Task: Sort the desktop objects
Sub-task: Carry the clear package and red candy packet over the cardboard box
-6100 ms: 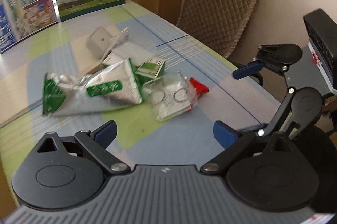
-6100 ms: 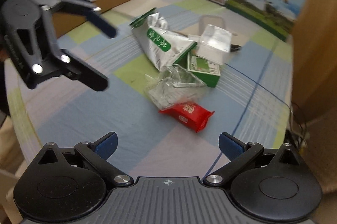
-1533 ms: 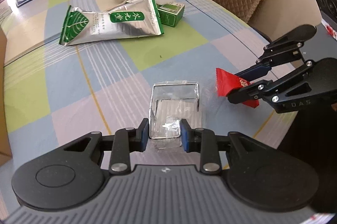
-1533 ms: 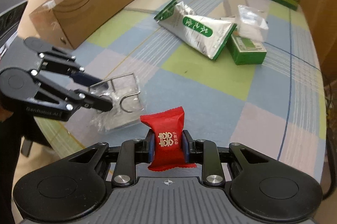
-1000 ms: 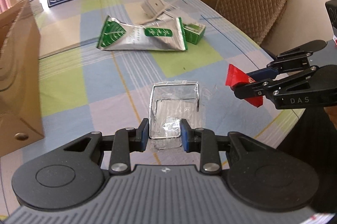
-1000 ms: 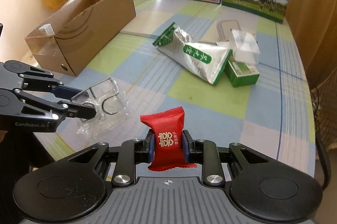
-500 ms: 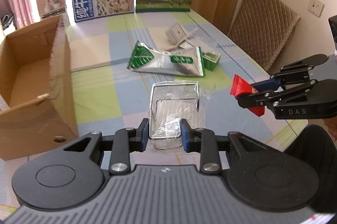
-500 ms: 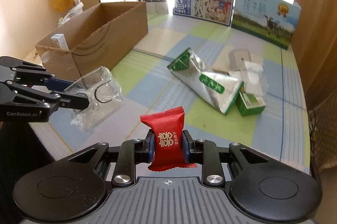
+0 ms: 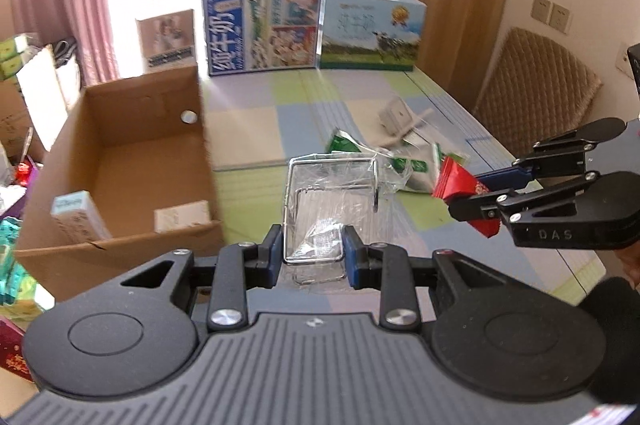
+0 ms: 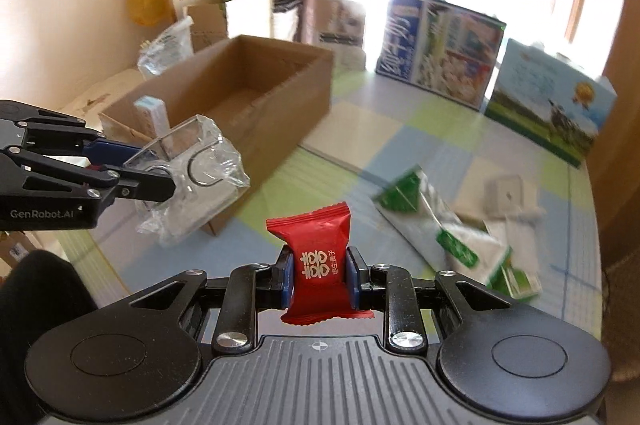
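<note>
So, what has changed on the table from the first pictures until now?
The left gripper took the clear plastic packet off the table, the right gripper took the red candy, and both were lifted toward the cardboard box. The green and silver pouch and the small green carton stayed in place.

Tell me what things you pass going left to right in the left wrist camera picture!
Cardboard box → clear wrapped wire rack held in the left tongs → red candy packet in the right tongs → quilted chair.
</note>
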A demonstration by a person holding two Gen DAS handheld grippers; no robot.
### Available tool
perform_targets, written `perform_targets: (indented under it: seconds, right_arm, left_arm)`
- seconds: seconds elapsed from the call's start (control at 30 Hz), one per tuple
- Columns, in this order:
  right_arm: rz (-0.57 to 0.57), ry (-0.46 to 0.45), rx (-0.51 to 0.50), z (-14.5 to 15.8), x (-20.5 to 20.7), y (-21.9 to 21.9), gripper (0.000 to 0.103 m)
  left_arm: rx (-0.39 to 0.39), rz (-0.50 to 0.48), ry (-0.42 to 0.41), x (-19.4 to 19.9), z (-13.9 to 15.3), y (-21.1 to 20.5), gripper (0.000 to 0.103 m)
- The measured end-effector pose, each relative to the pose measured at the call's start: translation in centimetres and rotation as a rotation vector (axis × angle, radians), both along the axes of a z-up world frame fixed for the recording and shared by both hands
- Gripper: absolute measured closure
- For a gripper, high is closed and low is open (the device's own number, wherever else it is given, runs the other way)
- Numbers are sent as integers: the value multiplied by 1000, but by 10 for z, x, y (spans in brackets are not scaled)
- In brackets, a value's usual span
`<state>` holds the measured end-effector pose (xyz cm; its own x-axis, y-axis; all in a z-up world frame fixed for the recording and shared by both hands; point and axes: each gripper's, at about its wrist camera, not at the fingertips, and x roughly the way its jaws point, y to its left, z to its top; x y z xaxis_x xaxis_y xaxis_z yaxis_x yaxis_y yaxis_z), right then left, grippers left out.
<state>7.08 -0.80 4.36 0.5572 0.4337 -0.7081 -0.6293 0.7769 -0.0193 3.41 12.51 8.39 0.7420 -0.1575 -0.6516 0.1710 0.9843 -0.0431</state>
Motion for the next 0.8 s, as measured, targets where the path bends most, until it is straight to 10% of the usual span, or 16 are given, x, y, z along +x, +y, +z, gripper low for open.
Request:
perform_targets:
  seconds: [0.8]
  right_arm:
    - [142,-53,56,26,36,124,80]
  left_arm:
    - [87,181,-64,8,29,115,77]
